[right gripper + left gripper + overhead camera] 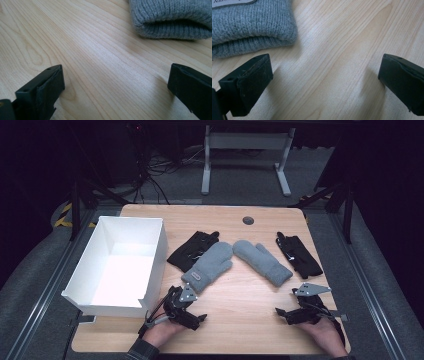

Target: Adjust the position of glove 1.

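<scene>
Two grey knitted mittens lie in the middle of the wooden table [240, 320]. The left mitten [209, 266] points up and right, and the right mitten [262, 261] points up and left. A black glove [192, 249] lies partly under the left mitten, and another black glove [299, 254] lies to the right. My left gripper [186, 306] rests near the front edge, just below the left mitten's cuff [252, 25], open [325, 72] over bare wood. My right gripper [292, 312] is also open [116, 77], with the right mitten's cuff [172, 17] a short way ahead.
A white open box [156, 255] stands at the table's left side and overhangs the left edge. A small round grommet [248, 220] sits near the far edge. Beyond the table stand a white desk frame [245, 150] and some cables on the floor.
</scene>
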`<state>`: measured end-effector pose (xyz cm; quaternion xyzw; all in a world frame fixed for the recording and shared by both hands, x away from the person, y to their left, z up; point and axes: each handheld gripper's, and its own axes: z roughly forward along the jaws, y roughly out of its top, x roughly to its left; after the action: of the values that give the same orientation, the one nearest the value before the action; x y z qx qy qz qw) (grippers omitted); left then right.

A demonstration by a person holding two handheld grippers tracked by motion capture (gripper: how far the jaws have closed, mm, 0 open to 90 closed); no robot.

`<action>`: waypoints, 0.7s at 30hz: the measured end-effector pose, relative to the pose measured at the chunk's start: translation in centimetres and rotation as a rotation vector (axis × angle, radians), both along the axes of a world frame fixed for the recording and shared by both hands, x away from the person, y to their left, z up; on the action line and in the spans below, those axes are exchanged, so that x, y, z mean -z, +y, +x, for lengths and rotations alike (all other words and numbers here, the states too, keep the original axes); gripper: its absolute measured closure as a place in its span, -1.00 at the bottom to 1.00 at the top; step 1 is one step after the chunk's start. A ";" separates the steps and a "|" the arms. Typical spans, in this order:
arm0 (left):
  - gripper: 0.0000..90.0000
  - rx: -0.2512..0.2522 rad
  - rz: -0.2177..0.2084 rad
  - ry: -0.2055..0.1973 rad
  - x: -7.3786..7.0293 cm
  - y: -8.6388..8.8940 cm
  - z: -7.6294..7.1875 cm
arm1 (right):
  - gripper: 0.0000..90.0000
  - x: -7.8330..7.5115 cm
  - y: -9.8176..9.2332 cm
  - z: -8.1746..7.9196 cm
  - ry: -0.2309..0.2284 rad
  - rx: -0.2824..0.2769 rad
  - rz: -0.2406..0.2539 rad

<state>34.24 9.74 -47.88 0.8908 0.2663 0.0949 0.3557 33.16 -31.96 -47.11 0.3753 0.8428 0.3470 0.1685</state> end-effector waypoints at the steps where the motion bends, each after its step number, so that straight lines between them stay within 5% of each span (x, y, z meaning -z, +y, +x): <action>1: -1.00 0.000 0.000 0.000 0.0 0.0 0.0 | -0.97 0.0 0.0 0.0 0.000 0.002 0.001; 6: -1.00 0.000 0.001 -0.002 0.0 0.0 0.0 | -0.90 -0.1 0.0 -0.2 0.001 0.012 0.002; 9: -1.00 0.000 0.001 0.000 0.0 0.0 0.0 | -0.57 -0.6 -0.1 -0.4 0.014 -0.012 0.022; 14: -1.00 0.001 0.003 0.001 0.0 0.0 0.0 | -0.33 -1.4 -0.2 -0.1 0.016 -0.006 0.023; 17: -1.00 0.001 0.003 0.001 0.0 0.0 0.0 | 0.10 -2.8 -0.6 0.4 0.000 0.001 0.080; 21: -1.00 0.000 -0.001 0.000 0.0 -0.1 0.0 | 0.48 -3.8 -0.8 1.4 -0.012 0.005 0.093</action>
<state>34.28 9.67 -47.88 0.8907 0.2663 0.0947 0.3562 34.57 -32.76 -43.28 0.3829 0.8236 0.3879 0.1568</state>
